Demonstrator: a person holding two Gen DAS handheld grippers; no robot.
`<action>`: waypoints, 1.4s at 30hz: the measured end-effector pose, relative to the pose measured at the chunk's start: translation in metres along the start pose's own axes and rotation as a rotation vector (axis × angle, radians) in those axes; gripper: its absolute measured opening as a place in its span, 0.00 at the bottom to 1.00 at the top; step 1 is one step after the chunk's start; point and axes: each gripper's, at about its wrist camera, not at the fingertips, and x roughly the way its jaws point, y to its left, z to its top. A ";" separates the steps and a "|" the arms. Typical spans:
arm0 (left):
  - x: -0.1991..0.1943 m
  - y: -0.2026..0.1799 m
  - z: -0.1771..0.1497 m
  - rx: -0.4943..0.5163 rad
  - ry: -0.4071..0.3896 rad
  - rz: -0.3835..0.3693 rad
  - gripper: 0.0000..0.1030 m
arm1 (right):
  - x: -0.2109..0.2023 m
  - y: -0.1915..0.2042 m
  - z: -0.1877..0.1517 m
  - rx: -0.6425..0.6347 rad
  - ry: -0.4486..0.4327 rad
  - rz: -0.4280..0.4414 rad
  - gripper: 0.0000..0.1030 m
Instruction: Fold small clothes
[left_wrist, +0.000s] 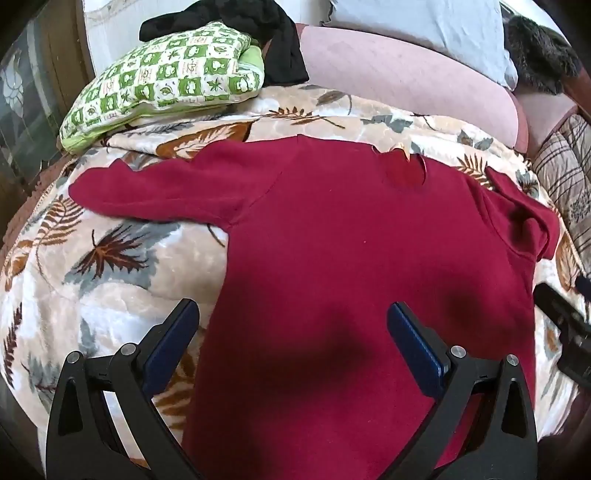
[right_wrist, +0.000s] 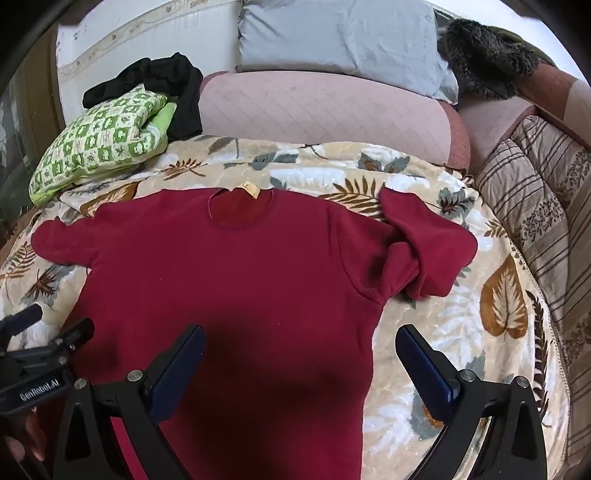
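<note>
A dark red long-sleeved sweater (left_wrist: 351, 236) (right_wrist: 229, 269) lies flat, front up, on a leaf-patterned blanket (left_wrist: 110, 266) (right_wrist: 461, 325), collar toward the pillows. Its left sleeve (left_wrist: 159, 192) (right_wrist: 62, 240) stretches out straight. The right sleeve (left_wrist: 524, 218) (right_wrist: 432, 258) is bunched and folded over itself. My left gripper (left_wrist: 291, 317) hovers open above the sweater's lower left side, nothing between its blue pads. My right gripper (right_wrist: 299, 343) hovers open above the lower right hem edge, also empty. The left gripper's body (right_wrist: 40, 365) shows at the right wrist view's left edge, the right gripper's body (left_wrist: 565, 325) at the left wrist view's right edge.
A green checked cushion (left_wrist: 166, 85) (right_wrist: 99, 140) with black clothing (left_wrist: 280, 48) (right_wrist: 173, 88) lies at the back left. A pink bolster (left_wrist: 406, 70) (right_wrist: 325, 110), a grey pillow (right_wrist: 343, 37) and a dark fur item (right_wrist: 484, 59) sit behind. A striped quilt (right_wrist: 535, 192) lies at the right.
</note>
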 end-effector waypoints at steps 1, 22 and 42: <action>0.000 -0.001 0.001 -0.003 0.002 -0.008 0.99 | 0.002 -0.002 -0.002 0.004 0.004 0.007 0.99; -0.009 -0.057 0.021 0.165 -0.037 -0.083 0.99 | -0.008 -0.039 -0.007 0.002 0.033 0.041 0.99; 0.003 -0.036 0.016 0.096 -0.017 -0.058 0.99 | 0.021 -0.042 -0.008 0.056 0.017 0.101 0.99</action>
